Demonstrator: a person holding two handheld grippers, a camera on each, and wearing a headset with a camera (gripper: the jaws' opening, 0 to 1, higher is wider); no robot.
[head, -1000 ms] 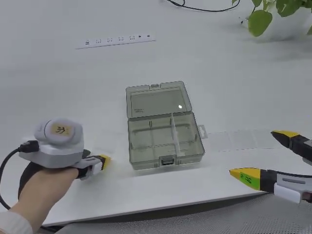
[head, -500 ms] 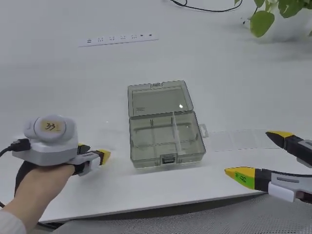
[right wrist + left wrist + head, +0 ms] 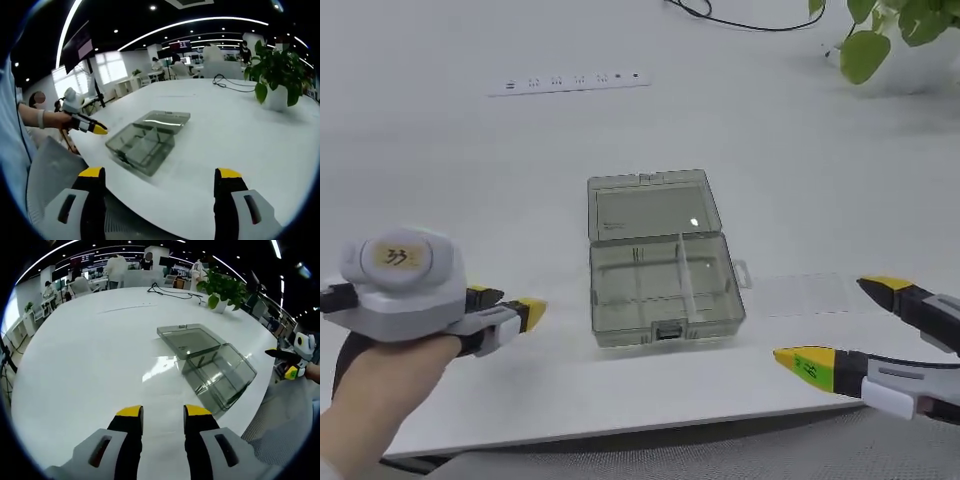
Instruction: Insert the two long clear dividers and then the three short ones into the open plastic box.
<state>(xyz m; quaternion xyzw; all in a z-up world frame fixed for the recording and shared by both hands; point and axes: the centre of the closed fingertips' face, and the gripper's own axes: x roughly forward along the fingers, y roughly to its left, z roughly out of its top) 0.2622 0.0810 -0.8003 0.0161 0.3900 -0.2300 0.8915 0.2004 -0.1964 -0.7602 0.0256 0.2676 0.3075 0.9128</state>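
Jaws of the right gripper (image 3: 822,320) stand wide apart and empty, near the clear dividers (image 3: 807,293) lying flat on the white table (image 3: 470,150) just beside the open plastic box (image 3: 620,335). The left gripper (image 3: 515,302), narrowly parted, holds nothing. The dividers look light, thin and slippery, probably best pinched gently by one edge.

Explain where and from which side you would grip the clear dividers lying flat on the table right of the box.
Probably their right end, the one away from the box, approached low from the right by the open right gripper, which is nearest. The clear dividers lie flat and thin on the table, so only an edge offers a pinch.
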